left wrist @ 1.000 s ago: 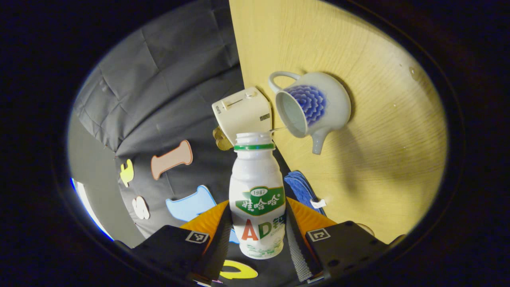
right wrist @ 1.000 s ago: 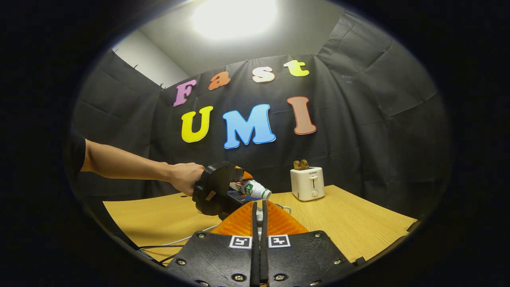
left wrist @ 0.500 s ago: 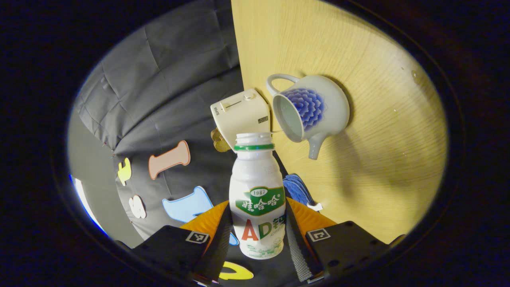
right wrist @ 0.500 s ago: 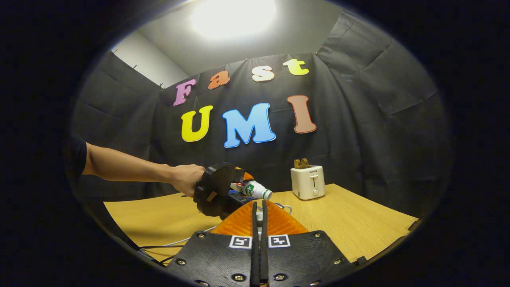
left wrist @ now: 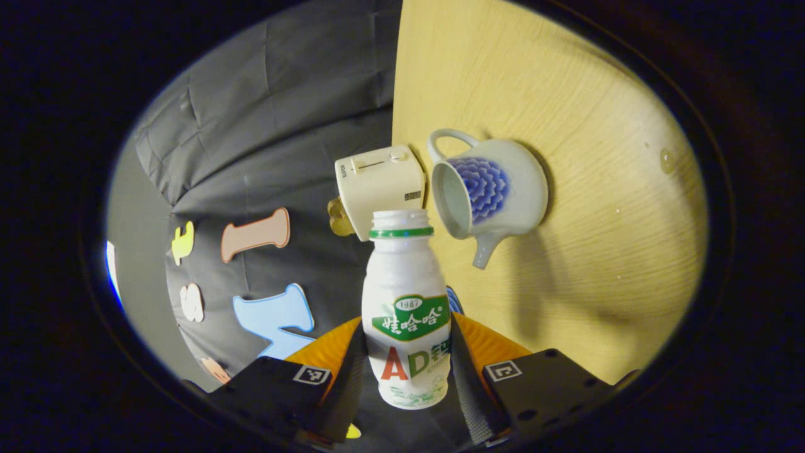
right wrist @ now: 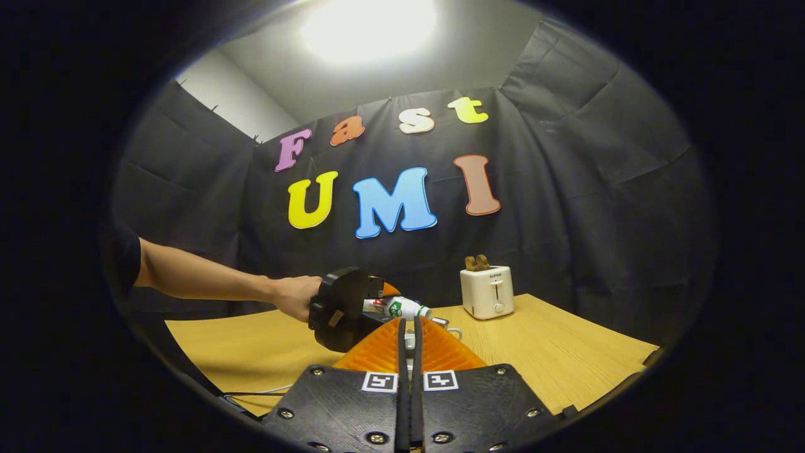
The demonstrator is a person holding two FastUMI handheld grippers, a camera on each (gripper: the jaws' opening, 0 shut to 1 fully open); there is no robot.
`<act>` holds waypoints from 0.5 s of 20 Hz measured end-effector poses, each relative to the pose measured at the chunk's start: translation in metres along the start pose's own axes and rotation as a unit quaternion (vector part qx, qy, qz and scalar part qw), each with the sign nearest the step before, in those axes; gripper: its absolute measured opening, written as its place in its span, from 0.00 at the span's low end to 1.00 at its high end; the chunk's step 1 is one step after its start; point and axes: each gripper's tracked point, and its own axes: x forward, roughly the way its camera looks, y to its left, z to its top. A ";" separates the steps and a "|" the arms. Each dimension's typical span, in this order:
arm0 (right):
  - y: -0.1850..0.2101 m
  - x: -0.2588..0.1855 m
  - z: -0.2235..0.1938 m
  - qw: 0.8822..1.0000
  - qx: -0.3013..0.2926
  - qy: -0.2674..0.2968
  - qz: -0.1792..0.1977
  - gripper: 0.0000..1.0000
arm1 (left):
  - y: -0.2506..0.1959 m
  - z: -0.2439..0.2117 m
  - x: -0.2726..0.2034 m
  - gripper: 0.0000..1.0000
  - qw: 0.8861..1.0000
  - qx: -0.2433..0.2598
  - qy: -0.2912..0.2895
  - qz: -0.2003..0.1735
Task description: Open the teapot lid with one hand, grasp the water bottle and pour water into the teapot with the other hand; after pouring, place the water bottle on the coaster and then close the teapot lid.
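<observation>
My left gripper (left wrist: 407,336) is shut on a white bottle (left wrist: 409,314) with a green label. The bottle has no cap and lies nearly on its side above the table. Its mouth is beside the open mouth of a white teapot (left wrist: 503,189) with a blue flower, which stands lidless. In the right gripper view the bottle (right wrist: 402,308) is held by a person's hand (right wrist: 292,297). My right gripper (right wrist: 409,324) is shut on a small pale piece, apparently the teapot lid (right wrist: 409,341). A sliver of blue coaster (left wrist: 454,297) peeks from behind the bottle.
A cream toaster (left wrist: 377,182) with toast in its slots stands at the back of the wooden table (left wrist: 566,94), close behind the teapot; it is also the toaster (right wrist: 485,290) in the right gripper view. A cable (right wrist: 251,395) runs over the table's near left edge.
The left gripper and bottle have sunk a little and lie flatter. A thin line between bottle mouth and teapot mouth no longer shows. The right gripper has barely moved.
</observation>
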 end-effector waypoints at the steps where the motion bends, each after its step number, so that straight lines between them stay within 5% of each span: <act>1: -0.001 -0.001 0.003 1.000 0.000 -0.002 -0.001 0.00 | -0.004 0.000 -0.001 0.74 1.000 -0.024 -0.003 -0.004; 6: 0.007 -0.007 0.023 1.000 0.016 -0.001 0.015 0.00 | -0.014 0.003 -0.015 0.80 0.989 -0.147 -0.023 0.001; 10: 0.000 -0.009 0.036 1.000 0.021 -0.003 -0.002 0.01 | -0.012 -0.014 -0.026 0.78 0.965 -0.261 -0.027 0.018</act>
